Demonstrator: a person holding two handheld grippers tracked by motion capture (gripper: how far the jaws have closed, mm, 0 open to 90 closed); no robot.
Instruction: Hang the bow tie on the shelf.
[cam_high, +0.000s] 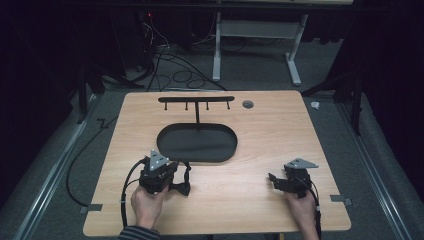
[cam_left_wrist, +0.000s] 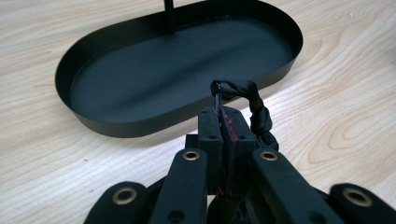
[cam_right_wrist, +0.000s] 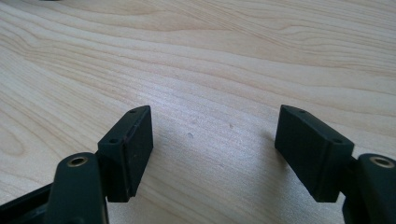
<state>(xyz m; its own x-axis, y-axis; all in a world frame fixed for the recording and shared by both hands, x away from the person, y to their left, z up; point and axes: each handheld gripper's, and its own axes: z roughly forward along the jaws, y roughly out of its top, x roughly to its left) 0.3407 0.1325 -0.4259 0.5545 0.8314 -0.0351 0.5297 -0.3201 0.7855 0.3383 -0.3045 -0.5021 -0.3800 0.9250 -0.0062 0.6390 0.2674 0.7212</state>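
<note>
My left gripper (cam_left_wrist: 223, 114) has its jaws pressed together on a thin loop of a black fabric tie (cam_left_wrist: 254, 109), which curls up out of the pinch and hangs down beside the jaws at about four o'clock. Seen from above, the tie (cam_high: 182, 185) dangles at three o'clock of that gripper (cam_high: 172, 175), near the front of the table (cam_high: 270, 130). The black oval tray (cam_left_wrist: 140, 79) lies just beyond, at twelve o'clock. My right gripper (cam_right_wrist: 215, 149) rests over bare wood with its jaws spread wide, nothing between them.
</note>
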